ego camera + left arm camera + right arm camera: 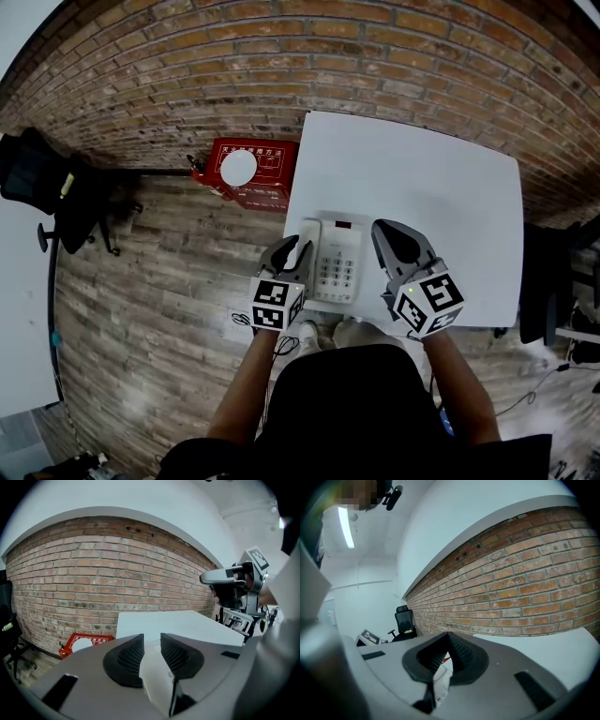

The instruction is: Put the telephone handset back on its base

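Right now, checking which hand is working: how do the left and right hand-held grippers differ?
The left hand-held gripper has its jaws apart, clamped on the white handset; the right hand-held gripper has its jaws meeting at the tips, empty. The left sits at the left edge of the telephone base; the right hangs to its right, over the white table. Both have black ribbed pads and carry a marker cube.

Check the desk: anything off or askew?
Only the handset: the left gripper clamps it at the left side of the telephone base, so it isn't lying free in its cradle; whether it touches the base can't be told. Nothing spilled or damaged shows.
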A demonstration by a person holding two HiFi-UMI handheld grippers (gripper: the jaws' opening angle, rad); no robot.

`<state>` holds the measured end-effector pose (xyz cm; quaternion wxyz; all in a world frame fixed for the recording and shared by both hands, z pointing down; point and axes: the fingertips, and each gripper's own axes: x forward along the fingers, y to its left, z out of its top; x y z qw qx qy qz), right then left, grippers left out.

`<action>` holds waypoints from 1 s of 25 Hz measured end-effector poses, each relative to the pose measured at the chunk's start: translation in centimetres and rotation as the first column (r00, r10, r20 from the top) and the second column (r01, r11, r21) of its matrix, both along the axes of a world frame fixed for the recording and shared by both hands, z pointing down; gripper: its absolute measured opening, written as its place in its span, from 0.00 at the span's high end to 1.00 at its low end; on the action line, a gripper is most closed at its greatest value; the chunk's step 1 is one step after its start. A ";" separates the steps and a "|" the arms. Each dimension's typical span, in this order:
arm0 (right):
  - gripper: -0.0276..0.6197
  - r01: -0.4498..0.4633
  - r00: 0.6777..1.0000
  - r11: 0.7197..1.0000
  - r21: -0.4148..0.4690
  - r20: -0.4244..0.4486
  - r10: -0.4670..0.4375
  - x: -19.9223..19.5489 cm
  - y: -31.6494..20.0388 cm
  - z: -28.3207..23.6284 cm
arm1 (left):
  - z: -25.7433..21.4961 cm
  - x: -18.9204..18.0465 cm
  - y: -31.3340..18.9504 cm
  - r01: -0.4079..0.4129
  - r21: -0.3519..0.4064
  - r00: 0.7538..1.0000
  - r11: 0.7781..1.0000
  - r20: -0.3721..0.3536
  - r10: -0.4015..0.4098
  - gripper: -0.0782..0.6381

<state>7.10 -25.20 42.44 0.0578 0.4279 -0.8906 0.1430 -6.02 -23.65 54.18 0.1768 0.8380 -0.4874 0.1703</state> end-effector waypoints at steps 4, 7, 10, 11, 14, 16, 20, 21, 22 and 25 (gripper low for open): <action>0.94 -0.006 1.000 1.000 0.012 0.001 0.006 -0.4 0.6 -0.5 | -1.7 0.0 0.6 -0.020 0.038 1.000 0.999 -0.004 0.020 0.77; 0.94 -0.011 1.000 1.000 0.019 0.001 0.011 -0.9 1.2 -0.8 | -3.0 -0.2 0.9 -0.029 0.072 0.999 0.997 -0.010 0.030 0.78; 0.94 -0.014 1.000 1.000 0.026 0.002 0.014 -1.4 1.9 -0.9 | -4.5 -0.4 1.3 -0.046 0.115 0.999 0.992 -0.001 0.046 0.84; 0.94 -0.015 1.000 1.000 0.028 0.002 0.015 -1.5 2.1 -1.0 | -5.0 -0.4 1.5 -0.055 0.124 0.998 0.991 0.000 0.055 0.85; 0.94 -0.021 1.000 0.999 0.035 0.004 0.021 -2.0 2.8 -1.3 | -6.7 -0.4 2.3 -0.080 0.156 0.997 0.985 -0.004 0.081 0.86; 0.94 -0.026 1.000 0.999 0.042 0.007 0.026 -2.4 3.3 -1.6 | -8.0 -0.4 2.7 -0.099 0.186 0.995 0.978 -0.002 0.101 0.87; 0.94 -0.037 0.999 0.998 0.056 0.011 0.036 -3.1 4.3 -2.2 | -9.9 -0.7 3.7 -0.131 0.226 0.991 0.965 -0.001 0.135 0.87; 0.94 -0.038 0.999 0.998 0.059 0.010 0.037 -3.3 4.5 -2.3 | -10.3 -0.8 3.9 -0.136 0.233 0.990 0.963 -0.003 0.141 0.88; 0.94 -0.038 0.999 0.997 0.062 0.008 0.038 -3.5 4.7 -2.4 | -10.7 -0.9 4.2 -0.140 0.239 0.989 0.961 -0.003 0.145 0.88; 0.94 -0.047 0.999 0.996 0.073 0.007 0.047 -3.9 5.2 -2.9 | -11.7 -1.2 4.9 -0.154 0.252 0.987 0.955 -0.009 0.161 0.88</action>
